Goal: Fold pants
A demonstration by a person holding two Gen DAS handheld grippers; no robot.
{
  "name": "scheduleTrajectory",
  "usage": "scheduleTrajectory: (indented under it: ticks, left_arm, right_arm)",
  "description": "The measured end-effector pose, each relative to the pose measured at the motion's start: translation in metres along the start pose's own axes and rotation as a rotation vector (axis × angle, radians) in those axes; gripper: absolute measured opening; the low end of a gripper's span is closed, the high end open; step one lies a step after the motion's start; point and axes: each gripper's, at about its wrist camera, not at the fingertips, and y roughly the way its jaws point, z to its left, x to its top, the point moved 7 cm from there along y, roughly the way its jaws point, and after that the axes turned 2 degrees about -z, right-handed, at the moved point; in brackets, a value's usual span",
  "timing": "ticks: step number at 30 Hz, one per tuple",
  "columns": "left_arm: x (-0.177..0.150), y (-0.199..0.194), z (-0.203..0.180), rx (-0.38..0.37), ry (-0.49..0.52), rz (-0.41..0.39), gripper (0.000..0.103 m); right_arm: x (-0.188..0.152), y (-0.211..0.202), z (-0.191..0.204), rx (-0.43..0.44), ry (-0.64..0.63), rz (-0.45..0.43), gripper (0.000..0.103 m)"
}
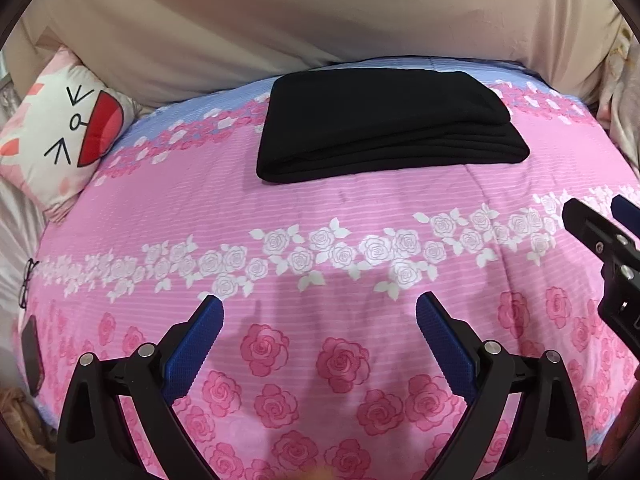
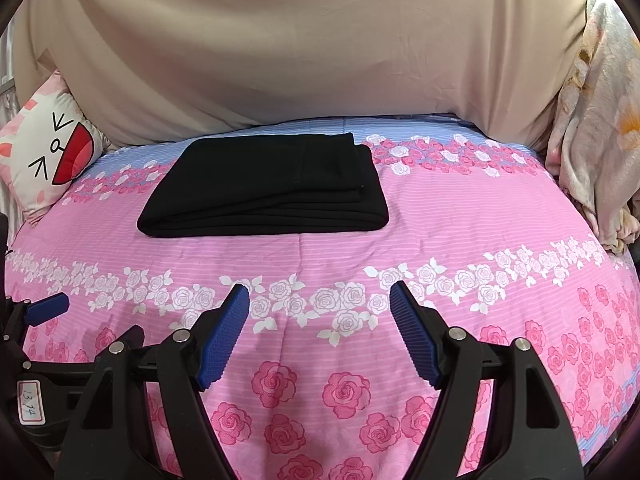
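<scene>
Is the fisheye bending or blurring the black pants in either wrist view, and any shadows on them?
Left wrist view: folded black pants sharp, layers visible, bedspread bulging from distortion. Right wrist view: pants sharp too; soft gripper shadows fall only on the near bedspread, not the pants.

A home bedroom: a bed (image 2: 460,220) spread with a pink rose-print cover, a cartoon-face pillow (image 2: 48,156) at its far left corner, beige sheeting (image 2: 320,60) draped behind it, and a floral blanket (image 2: 592,140) at its right.
</scene>
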Motion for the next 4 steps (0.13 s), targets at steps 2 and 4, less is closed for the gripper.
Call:
scheduleTrajectory:
  ticks: [2,4]
  left_arm:
    - [-0.0005,0.002,0.0024,-0.009,-0.012,0.013,0.094]
    - [-0.001,0.0035,0.0045,-0.006,-0.016,0.019,0.094]
  right_arm:
    - [0.0001,0.0005,0.0,-0.002,0.0,0.001,0.071]
    - [-0.0001,-0.0003,0.0002,-0.002,0.002,0.001,0.071]
